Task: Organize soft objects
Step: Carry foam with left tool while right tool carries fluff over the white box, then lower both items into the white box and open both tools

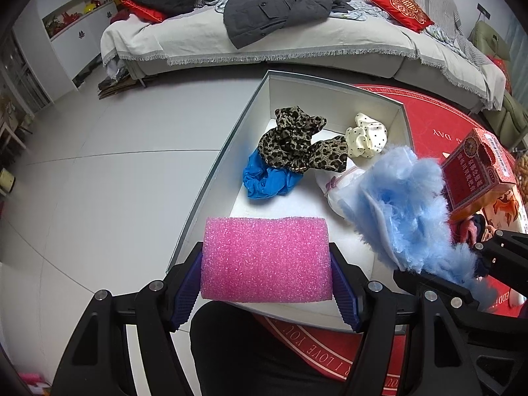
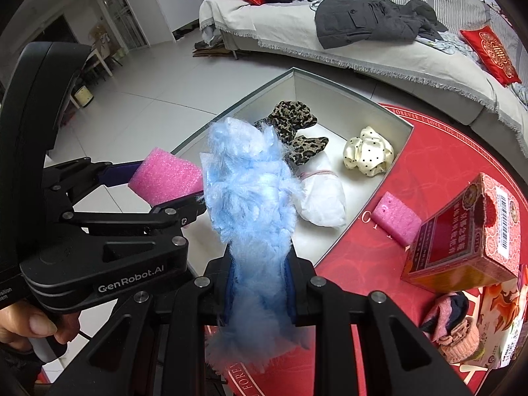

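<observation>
My left gripper (image 1: 265,283) is shut on a pink foam sponge (image 1: 265,259) held over the near end of the open white box (image 1: 227,145); the sponge also shows in the right wrist view (image 2: 165,178). My right gripper (image 2: 259,283) is shut on a fluffy light-blue piece (image 2: 250,198), held above the box's near right part; it shows in the left wrist view too (image 1: 406,204). Inside the box lie a leopard-print scrunchie (image 1: 297,138), a blue scrunchie (image 1: 267,180), a cream dotted scrunchie (image 1: 366,135) and a white bundle (image 2: 321,198).
The box sits partly on a round red mat (image 2: 429,151). On the mat lie another pink foam block (image 2: 396,217), a red carton (image 2: 462,231), a pink knitted item (image 2: 455,326) and a printed box (image 2: 501,316). A sofa (image 1: 297,43) with clothes stands behind.
</observation>
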`<state>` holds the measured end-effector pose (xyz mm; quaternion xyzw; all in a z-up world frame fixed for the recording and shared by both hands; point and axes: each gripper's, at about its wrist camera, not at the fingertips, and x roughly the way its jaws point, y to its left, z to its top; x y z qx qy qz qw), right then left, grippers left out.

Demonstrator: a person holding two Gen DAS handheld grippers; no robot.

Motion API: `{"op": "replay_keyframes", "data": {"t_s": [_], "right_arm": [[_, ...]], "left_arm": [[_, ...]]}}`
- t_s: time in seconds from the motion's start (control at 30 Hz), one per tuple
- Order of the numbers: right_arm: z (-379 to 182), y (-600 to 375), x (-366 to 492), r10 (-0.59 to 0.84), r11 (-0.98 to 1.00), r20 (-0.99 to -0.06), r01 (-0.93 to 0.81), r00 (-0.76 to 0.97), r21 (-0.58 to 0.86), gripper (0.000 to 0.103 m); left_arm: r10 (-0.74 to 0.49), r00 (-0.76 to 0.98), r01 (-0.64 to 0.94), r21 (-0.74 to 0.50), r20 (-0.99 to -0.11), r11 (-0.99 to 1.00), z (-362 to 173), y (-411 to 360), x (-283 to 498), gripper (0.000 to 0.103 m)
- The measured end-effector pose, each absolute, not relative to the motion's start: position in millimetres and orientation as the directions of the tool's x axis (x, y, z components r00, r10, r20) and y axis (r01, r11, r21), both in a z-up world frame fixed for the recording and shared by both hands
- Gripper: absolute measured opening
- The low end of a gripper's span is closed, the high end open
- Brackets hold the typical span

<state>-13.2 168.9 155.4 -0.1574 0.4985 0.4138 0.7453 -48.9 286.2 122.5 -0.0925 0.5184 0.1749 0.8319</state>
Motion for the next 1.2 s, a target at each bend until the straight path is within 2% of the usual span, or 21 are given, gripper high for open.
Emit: {"op": "replay_keyframes", "data": {"t_s": [0.57, 1.2], "right_arm": [[143, 180, -5, 0.443, 0.608, -0.887, -0.771, 0.132, 0.189, 0.026], [145, 189, 25, 0.43, 0.65, -0.886, -0.74, 0.175, 0.169, 0.026]], "left_arm": [[0.204, 0.397, -0.379, 0.043, -0.895, 0.925, 116, 289, -47, 0.071], [0.196, 0.38, -0.375, 0.043, -0.904, 0.926, 106, 302, -16, 0.071]]}}
